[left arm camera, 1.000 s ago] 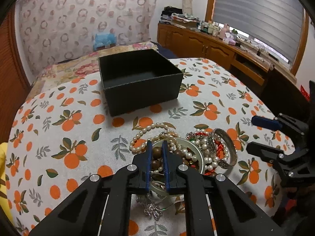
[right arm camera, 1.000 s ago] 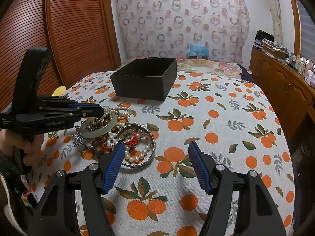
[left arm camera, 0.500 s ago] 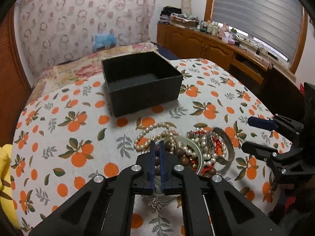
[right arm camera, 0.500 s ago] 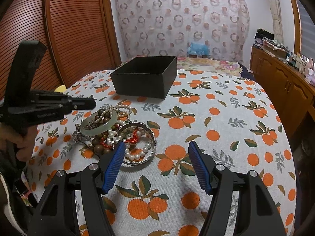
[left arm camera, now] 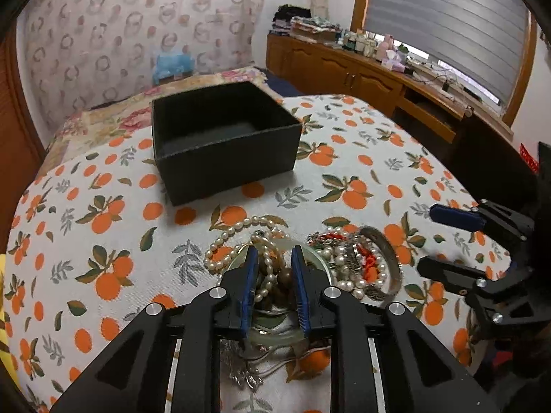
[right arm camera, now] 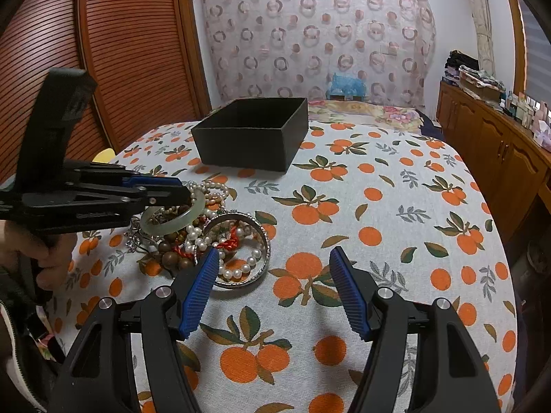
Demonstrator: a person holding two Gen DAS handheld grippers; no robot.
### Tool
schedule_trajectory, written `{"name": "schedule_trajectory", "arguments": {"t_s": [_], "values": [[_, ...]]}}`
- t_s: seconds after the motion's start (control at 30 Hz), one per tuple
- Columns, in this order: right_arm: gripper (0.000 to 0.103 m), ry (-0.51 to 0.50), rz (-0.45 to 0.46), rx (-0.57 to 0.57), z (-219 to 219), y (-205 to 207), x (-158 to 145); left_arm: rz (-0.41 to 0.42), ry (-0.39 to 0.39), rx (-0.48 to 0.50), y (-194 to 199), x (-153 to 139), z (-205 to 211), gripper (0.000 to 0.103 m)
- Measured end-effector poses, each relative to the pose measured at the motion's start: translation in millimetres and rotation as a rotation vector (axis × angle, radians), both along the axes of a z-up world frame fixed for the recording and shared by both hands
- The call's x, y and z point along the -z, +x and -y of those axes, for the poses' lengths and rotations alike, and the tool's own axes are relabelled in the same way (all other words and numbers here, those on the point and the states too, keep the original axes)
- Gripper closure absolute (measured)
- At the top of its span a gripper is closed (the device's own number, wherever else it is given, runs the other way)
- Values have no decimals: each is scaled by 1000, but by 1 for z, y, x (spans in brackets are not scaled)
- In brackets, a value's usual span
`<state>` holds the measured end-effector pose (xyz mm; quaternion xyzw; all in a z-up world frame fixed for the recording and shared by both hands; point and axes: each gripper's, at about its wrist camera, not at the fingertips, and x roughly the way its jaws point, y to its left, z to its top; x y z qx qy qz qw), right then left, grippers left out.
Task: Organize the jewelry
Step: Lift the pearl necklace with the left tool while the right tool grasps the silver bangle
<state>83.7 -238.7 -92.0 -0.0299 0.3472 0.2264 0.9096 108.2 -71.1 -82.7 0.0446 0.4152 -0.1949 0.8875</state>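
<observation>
— While the left gripper point(left arm camera: 273, 268) hangs over the jewelry pile point(left arm camera: 303, 268), fingers partly apart around beads, is anything gripped?

— Not yet, I judge; it should close, then carry to the black box point(left arm camera: 224, 141).

— And the right gripper point(right arm camera: 273, 292)?

— Fingers wide apart, empty, above the worktop point(right arm camera: 396, 241) beside the pile.

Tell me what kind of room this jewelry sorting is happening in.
Most likely a bedroom at home. Behind the table with the orange-print cloth lies a bed with a floral cover. Wooden cabinets along the wall hold folded clothes and small bottles under a blinded window.
</observation>
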Motion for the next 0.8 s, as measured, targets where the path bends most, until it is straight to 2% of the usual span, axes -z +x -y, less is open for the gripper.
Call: {"name": "schedule_trajectory", "arguments": {"t_s": [0.03, 0.07, 0.33, 0.6, 0.8], "values": [[34, -3, 0, -2, 0, 0, 0, 3, -2, 2, 0, 0, 0, 98], [34, -7, 0, -4, 0, 2, 0, 5, 0, -3, 1, 0, -1, 99], [35, -56, -34, -50, -8, 20, 4, 72, -49, -36, -10, -25, -18, 100], [63, -69, -120, -86, -11, 43, 14, 164, -101, -45, -25, -66, -27, 100], [74, -84, -139, -111, -15, 48, 16, 208, -124, -42, -32, -89, -30, 100]]}}
